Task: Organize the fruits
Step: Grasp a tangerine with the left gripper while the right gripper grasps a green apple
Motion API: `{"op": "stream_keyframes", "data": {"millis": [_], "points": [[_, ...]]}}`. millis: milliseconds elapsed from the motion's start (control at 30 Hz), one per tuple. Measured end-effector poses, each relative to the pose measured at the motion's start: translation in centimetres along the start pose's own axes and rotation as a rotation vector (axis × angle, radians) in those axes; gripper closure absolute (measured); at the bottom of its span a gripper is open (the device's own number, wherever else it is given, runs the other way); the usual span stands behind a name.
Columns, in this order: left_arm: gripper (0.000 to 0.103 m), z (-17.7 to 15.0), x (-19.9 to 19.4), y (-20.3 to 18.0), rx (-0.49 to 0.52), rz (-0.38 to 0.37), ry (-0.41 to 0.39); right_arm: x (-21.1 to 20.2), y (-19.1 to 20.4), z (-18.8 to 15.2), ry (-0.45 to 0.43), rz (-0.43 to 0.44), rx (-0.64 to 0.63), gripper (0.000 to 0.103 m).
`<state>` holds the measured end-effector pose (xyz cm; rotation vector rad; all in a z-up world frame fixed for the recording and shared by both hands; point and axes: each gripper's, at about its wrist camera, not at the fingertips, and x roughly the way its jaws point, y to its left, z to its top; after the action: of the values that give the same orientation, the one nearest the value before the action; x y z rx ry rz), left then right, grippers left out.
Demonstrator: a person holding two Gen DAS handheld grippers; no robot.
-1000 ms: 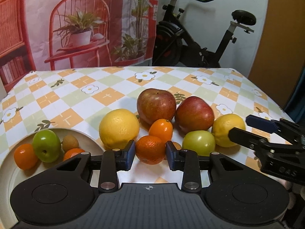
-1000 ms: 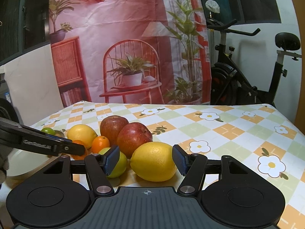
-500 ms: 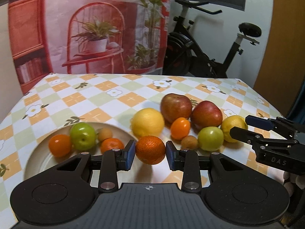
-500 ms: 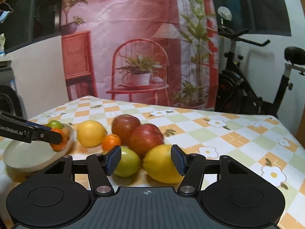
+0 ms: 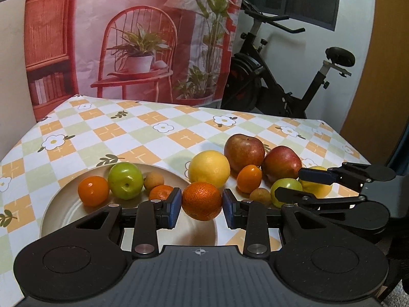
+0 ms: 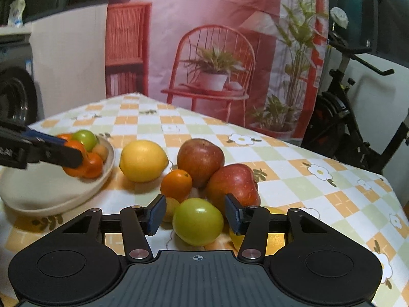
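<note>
Orange and bumpy, the round tangerine [image 5: 202,200] sat squeezed in the left gripper [image 5: 202,206], held up over the near edge of the round cream plate [image 5: 58,206]. That plate already had a green apple [image 5: 125,180], two small oranges and a little brown fruit. The right gripper [image 6: 195,216] was closing around a smooth green plum [image 6: 198,224], though its pads did not press it yet. Two red apples [image 5: 244,152], two lemons and some small fruits waited on the checked flower tablecloth [image 5: 127,130], so I think about half was left.
</note>
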<state>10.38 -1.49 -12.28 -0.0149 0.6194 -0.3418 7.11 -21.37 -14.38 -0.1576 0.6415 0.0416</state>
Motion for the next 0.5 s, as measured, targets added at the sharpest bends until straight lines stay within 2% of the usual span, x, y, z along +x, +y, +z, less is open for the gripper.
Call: {"op": "stream_keyframes", "data": {"millis": [200,433,500], "points": [[0.066,-0.2,-0.3,0.3,-0.021,-0.011,-0.007,0.4,0.5,-0.6,0.045,-0.017,-0.030,0.055],[0.066,-0.3,-0.4,0.7,-0.042,-0.015,-0.009,-2.3,0.4,-1.2,0.034,0.053,0.038,0.056],[0.066,-0.4,-0.3,0.7,-0.043,-0.016,-0.006,-2.5,0.6,-1.3,0.036,0.047,0.029,0.055]]}}
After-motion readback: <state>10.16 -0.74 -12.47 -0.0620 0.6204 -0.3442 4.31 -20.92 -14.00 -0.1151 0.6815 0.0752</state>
